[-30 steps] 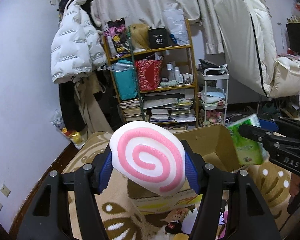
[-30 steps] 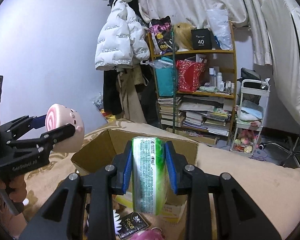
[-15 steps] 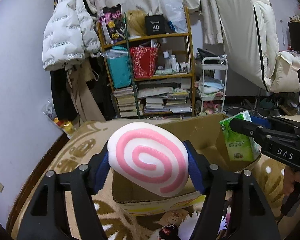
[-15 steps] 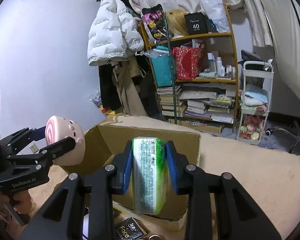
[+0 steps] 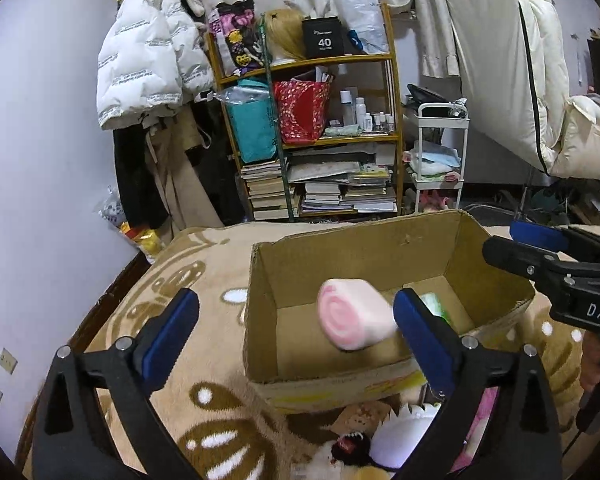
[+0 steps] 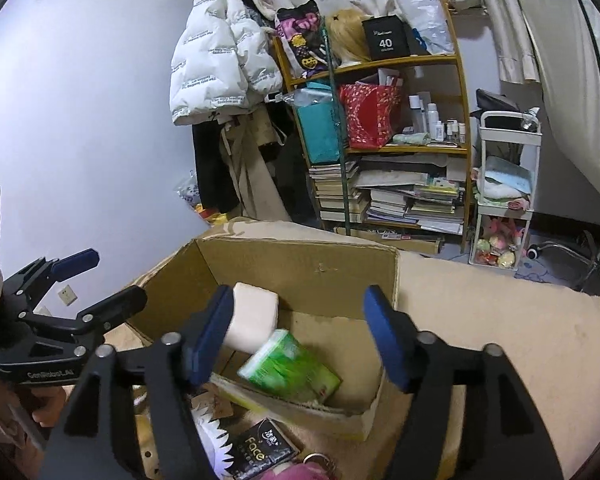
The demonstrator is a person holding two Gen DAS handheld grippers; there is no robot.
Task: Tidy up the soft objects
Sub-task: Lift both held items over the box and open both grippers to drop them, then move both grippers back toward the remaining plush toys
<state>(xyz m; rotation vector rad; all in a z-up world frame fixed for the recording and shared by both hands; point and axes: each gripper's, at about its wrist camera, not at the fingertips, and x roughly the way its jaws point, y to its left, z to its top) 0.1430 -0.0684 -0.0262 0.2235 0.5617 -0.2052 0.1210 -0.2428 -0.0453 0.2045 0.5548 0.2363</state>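
Observation:
An open cardboard box (image 5: pixel 384 240) (image 6: pixel 312 256) stands on a beige patterned blanket. A pink-and-white spiral plush (image 5: pixel 354 314) is inside the box, blurred by motion; in the right wrist view it shows as a pale block (image 6: pixel 252 322). A green tissue pack (image 6: pixel 290 370) lies tilted in the box, with only a sliver seen in the left wrist view (image 5: pixel 434 306). My left gripper (image 5: pixel 296 328) is open and empty over the box's near left edge. My right gripper (image 6: pixel 296 334) is open and empty above the box.
More soft things lie on the blanket (image 5: pixel 204 280) in front of the box: a white toothed plush (image 5: pixel 404 432), a black "Face" pack (image 6: pixel 260 454), a pink plush (image 6: pixel 296 472). A cluttered bookshelf (image 5: pixel 328 140) and a white cart (image 5: pixel 440 160) stand behind.
Both grippers have opened. The spiral plush left my left gripper and the green tissue pack left my right gripper; both have dropped into the box. Both views tilted down toward the box.

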